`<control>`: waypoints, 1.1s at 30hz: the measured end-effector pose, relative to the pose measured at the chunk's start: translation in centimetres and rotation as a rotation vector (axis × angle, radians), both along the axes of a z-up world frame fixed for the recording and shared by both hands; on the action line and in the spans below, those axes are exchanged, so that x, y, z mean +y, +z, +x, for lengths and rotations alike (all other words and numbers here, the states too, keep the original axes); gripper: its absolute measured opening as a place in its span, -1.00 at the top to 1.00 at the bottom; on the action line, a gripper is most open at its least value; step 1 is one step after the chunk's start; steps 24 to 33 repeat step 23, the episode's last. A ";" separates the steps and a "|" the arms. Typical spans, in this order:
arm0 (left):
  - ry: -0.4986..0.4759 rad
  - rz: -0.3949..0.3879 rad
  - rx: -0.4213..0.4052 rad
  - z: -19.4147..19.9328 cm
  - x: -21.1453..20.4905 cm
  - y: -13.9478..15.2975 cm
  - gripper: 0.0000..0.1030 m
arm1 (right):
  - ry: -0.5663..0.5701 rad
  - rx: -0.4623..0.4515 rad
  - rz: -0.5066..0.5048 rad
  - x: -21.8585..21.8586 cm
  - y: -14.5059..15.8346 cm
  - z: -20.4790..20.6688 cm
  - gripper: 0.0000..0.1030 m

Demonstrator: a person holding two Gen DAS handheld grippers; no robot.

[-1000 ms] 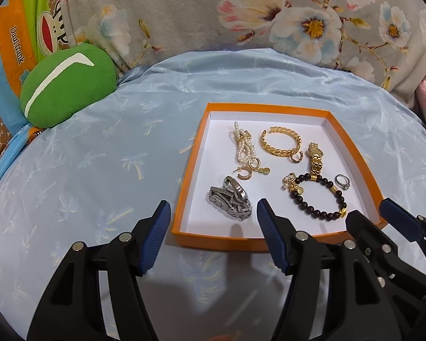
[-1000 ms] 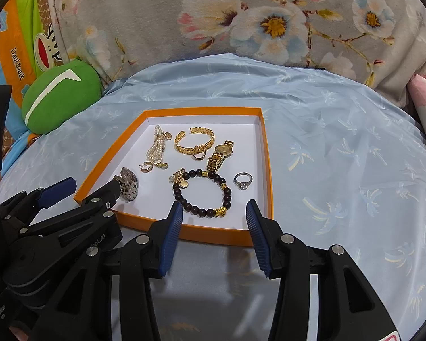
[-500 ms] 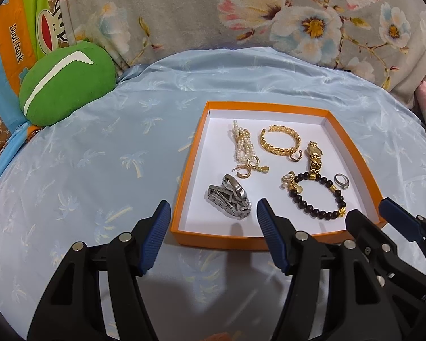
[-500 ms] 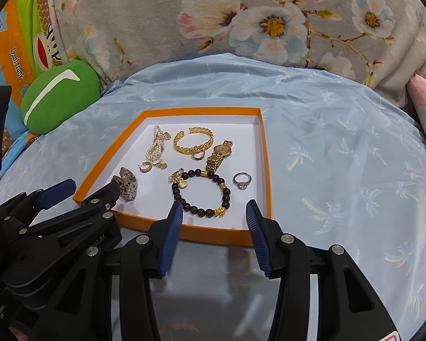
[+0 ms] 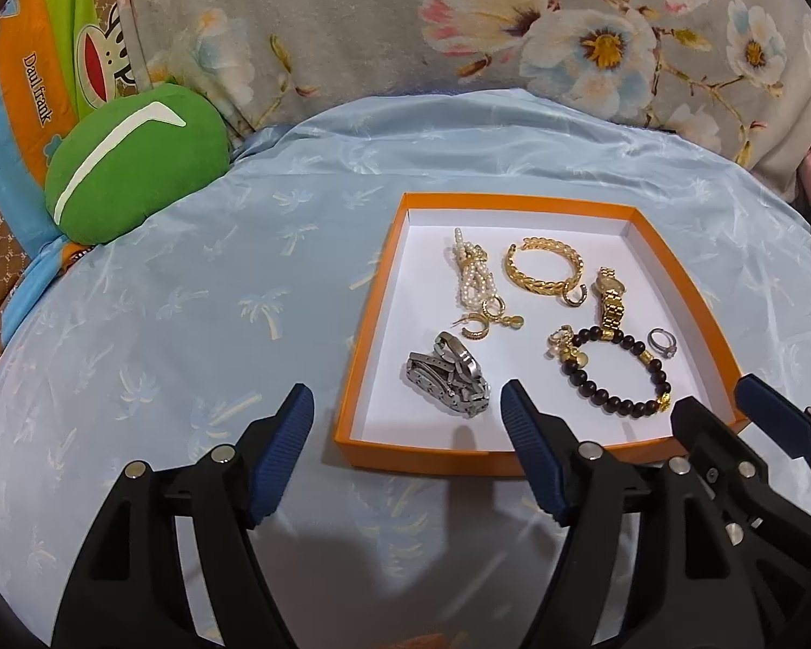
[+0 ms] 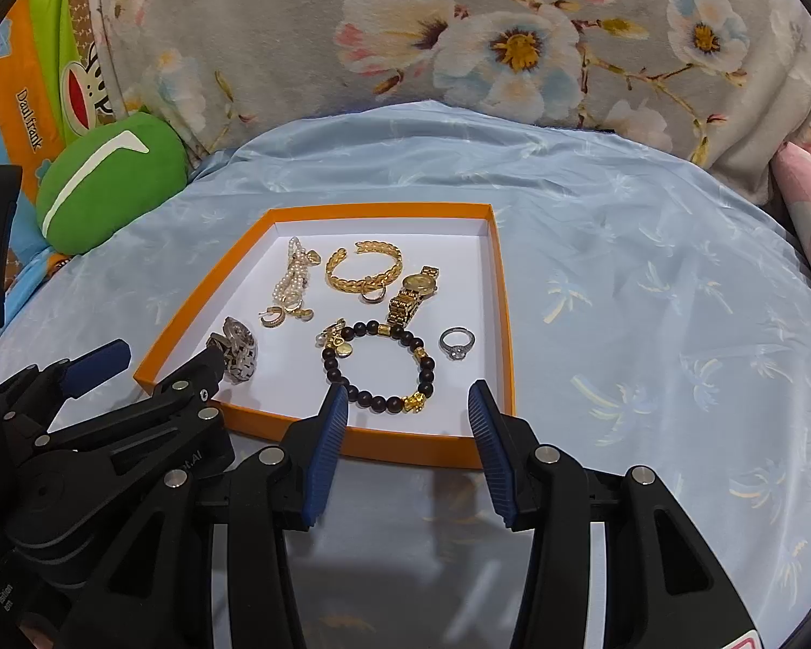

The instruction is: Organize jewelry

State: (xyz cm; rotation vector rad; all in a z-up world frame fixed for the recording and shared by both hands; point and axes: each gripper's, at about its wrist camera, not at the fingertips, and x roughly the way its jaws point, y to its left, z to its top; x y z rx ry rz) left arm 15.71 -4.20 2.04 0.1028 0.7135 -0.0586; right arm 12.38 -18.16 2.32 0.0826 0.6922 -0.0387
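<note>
The left hand-held gripper [image 5: 405, 427] hangs spread wide and holding nothing at the bottom of its own view, its ribbed blue pads straddling the near left corner of the orange tray [image 5: 373, 324]; the right hand-held gripper [image 6: 408, 411] is likewise released and empty, low in its view, just short of the tray's near rim. The left view shows the right tool only as a black frame with a blue pad at the lower right, while the right view shows the left tool at lower left, partly covering the silver link bracelet [image 6: 239, 350], which the left view shows whole. All the jewelry lies on the tray's white floor: a pearl strand [image 5: 473, 278] at the upper left, a gold hoop earring [image 5: 477, 327] below it, a braided gold cuff [image 5: 543, 270] in the upper middle, a gold watch [image 5: 610, 297] to its right, a dark bead bracelet [image 5: 613, 373] with gold charms at the lower right, and a silver stone ring [image 5: 663, 342] just beside it. The tray rests on a glossy pale blue sheet [image 5: 216, 297] printed with palm trees. A green plush cushion [image 5: 135, 173] sits at the upper left, and a grey floral blanket [image 5: 459, 27] fills the top of the frame
</note>
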 end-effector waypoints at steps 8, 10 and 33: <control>0.025 -0.010 0.012 0.3 0.6 -0.2 -0.52 | 0.000 0.000 -0.006 -0.3 0.0 -0.1 0.10; 0.023 -0.012 0.012 0.3 0.6 -0.3 -0.53 | 0.001 0.000 -0.002 -0.3 0.0 -0.1 0.10; 0.038 -0.032 0.007 0.5 0.8 0.0 -0.52 | -0.023 -0.016 -0.015 -0.5 0.2 -0.2 -0.14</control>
